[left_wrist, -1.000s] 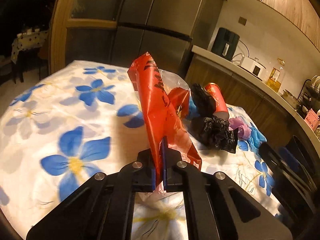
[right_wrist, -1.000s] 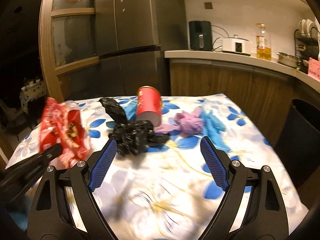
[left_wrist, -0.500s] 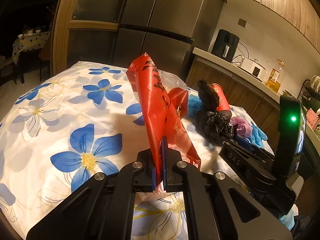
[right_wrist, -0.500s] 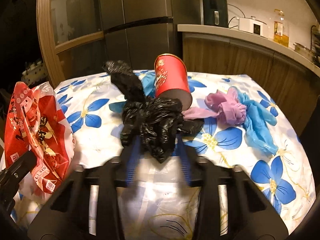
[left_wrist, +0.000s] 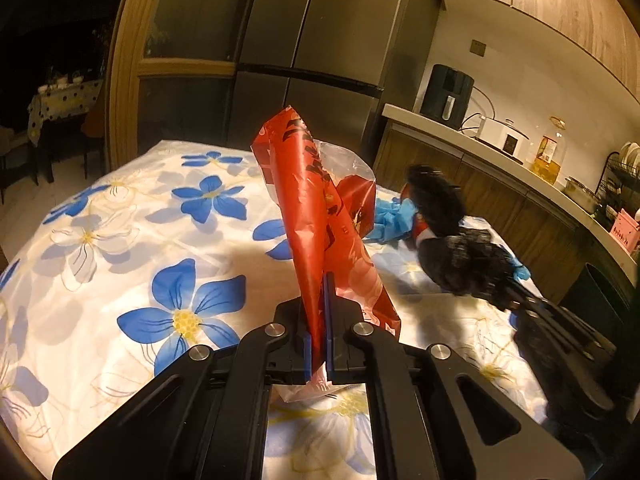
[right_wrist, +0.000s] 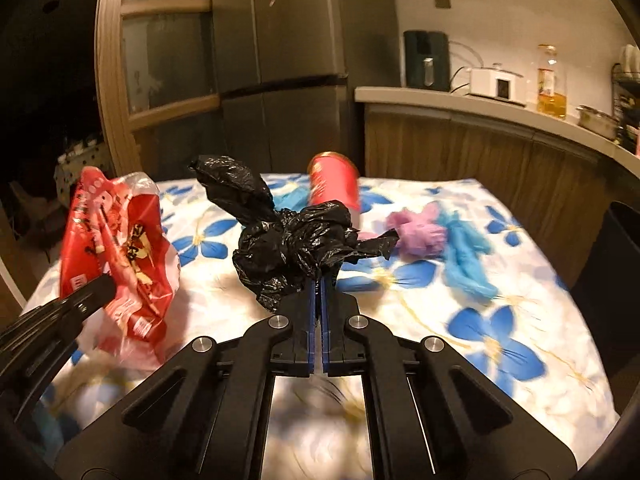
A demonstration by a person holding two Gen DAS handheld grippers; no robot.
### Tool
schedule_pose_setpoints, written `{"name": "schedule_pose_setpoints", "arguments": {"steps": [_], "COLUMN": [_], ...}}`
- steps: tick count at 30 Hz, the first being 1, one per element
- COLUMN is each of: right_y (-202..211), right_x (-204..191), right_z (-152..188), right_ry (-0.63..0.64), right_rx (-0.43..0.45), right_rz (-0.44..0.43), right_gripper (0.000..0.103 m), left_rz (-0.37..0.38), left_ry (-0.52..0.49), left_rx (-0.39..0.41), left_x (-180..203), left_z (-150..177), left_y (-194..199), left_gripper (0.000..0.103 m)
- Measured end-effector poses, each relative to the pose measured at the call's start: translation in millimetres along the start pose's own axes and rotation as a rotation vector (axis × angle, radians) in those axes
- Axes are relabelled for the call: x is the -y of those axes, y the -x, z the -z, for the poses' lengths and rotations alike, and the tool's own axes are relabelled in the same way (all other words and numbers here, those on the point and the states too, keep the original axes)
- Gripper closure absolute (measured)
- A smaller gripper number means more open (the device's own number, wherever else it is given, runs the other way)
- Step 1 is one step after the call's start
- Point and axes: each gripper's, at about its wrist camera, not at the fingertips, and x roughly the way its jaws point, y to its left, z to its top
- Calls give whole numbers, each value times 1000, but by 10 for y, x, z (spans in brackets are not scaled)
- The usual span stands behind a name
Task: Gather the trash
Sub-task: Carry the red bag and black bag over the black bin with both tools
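My left gripper [left_wrist: 318, 304] is shut on a red snack wrapper [left_wrist: 308, 208] and holds it upright above the flowered tablecloth [left_wrist: 132, 240]. The wrapper also shows at the left of the right wrist view [right_wrist: 120, 248]. My right gripper [right_wrist: 319, 284] is shut on a crumpled black plastic bag [right_wrist: 288, 236], lifted off the cloth; the bag also shows in the left wrist view [left_wrist: 452, 240]. A red can [right_wrist: 334, 178] lies behind the bag. A pink glove [right_wrist: 418, 230] and a blue glove [right_wrist: 464, 252] lie to the right on the cloth.
A dark bin [right_wrist: 624, 248] stands at the table's right edge. A fridge [right_wrist: 280, 60] is behind the table. A counter [right_wrist: 480, 104] with appliances and an oil bottle [right_wrist: 551, 84] runs along the right.
My right gripper moved in, closed on the black bag and lifted it off the cloth. My left gripper kept holding the red wrapper, nearly still.
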Motion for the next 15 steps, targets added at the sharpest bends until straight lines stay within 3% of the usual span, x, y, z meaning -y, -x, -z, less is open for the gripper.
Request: {"name": "schedule_pose_setpoints", "arguments": {"steps": [7, 15], "right_y": [535, 983], "right_x": [338, 739], "right_z": [20, 78], "right_ry": [-60, -109], "right_rx": [67, 120], "right_rz": [38, 98], "right_gripper": [101, 101], "left_rz": [40, 98], "left_ry": [-39, -133], "left_rx": [34, 47], "left_x": [265, 890], "left_z": [5, 32], "left_y": [208, 338], "left_gripper": [99, 99]}}
